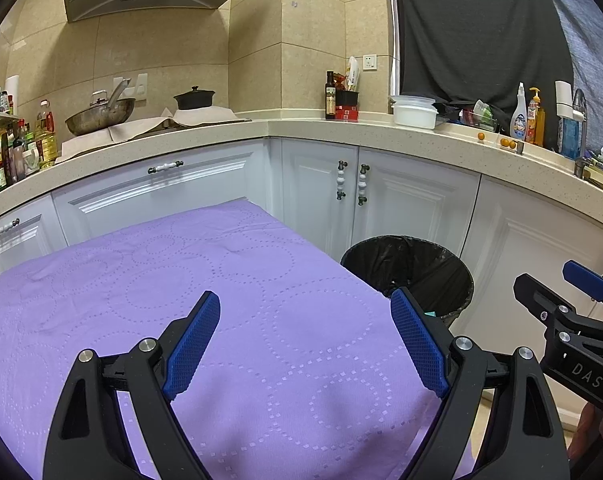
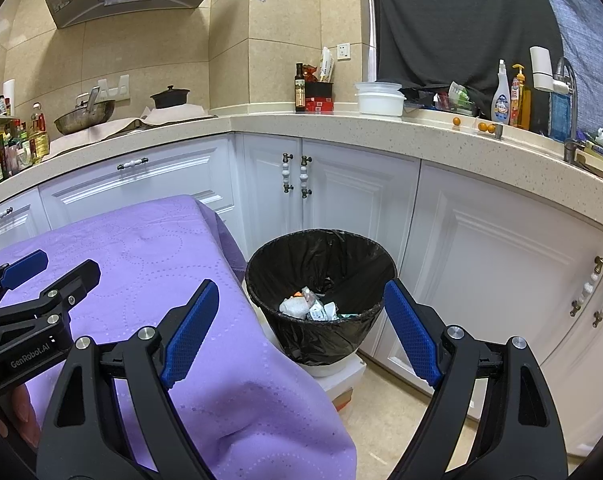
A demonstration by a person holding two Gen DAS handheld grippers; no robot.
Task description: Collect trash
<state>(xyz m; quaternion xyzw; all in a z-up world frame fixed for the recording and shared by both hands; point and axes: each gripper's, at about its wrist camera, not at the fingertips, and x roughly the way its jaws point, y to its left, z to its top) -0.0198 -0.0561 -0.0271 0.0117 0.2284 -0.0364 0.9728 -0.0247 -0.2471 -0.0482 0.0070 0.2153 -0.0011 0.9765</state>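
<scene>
A bin with a black liner (image 2: 321, 276) stands on the floor right of the table; it also shows in the left wrist view (image 1: 413, 272). Crumpled white and coloured trash (image 2: 311, 306) lies in its bottom. My left gripper (image 1: 305, 338) is open and empty above the purple tablecloth (image 1: 181, 288). My right gripper (image 2: 301, 326) is open and empty, held above the table's right edge and the bin. Each gripper shows at the edge of the other's view: the right gripper (image 1: 557, 292) and the left gripper (image 2: 51, 266).
White cabinets (image 2: 361, 200) under a speckled counter (image 2: 341, 128) curve around behind the table and bin. On the counter stand a wok (image 2: 85, 114), a black pot, bottles, white containers (image 2: 381, 100) and small oranges. The bin rests on a white block (image 2: 337, 376) on the tiled floor.
</scene>
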